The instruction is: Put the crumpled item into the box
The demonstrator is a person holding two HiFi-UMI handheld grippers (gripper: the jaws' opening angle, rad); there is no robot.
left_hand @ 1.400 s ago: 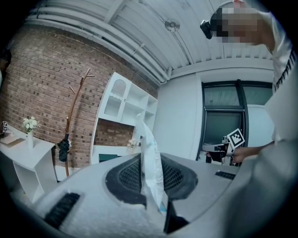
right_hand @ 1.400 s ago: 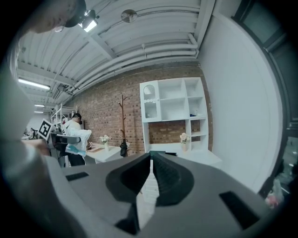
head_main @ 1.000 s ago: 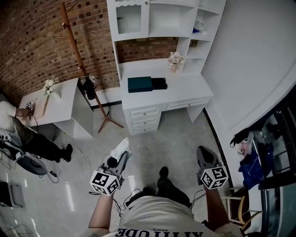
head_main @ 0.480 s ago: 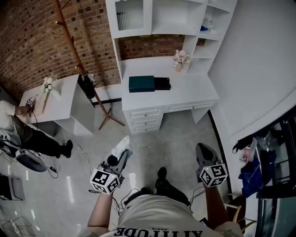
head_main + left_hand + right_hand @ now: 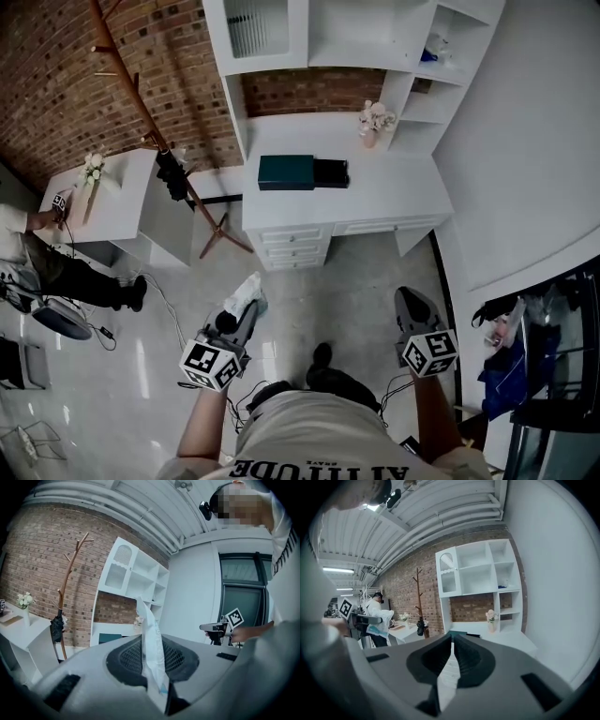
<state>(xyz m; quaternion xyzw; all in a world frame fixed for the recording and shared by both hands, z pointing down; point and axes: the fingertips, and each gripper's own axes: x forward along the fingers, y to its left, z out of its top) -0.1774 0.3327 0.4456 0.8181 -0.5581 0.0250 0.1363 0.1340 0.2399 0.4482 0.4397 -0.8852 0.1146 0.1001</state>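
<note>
My left gripper (image 5: 246, 302) is shut on a crumpled white wrapper (image 5: 247, 291), held above the floor in front of the person's body. In the left gripper view the wrapper (image 5: 151, 644) stands up between the dark pads. My right gripper (image 5: 410, 298) is held level at the right, its jaws shut with nothing between them; in its own view the tips (image 5: 452, 641) meet. The dark teal box (image 5: 286, 172) lies on the white desk (image 5: 384, 192) ahead, well beyond both grippers. It also shows past the right jaws as the teal box (image 5: 461, 633).
A flower vase (image 5: 373, 122) stands on the desk under white shelves (image 5: 347, 37). A wooden coat stand (image 5: 183, 183) and a white side table (image 5: 108, 202) are at the left, with a seated person (image 5: 47, 258) and floor cables (image 5: 164, 309).
Both grippers have moved forward toward the desk with the walking person. The desk and box sit nearer in the head view. The left grip on the wrapper is unchanged.
</note>
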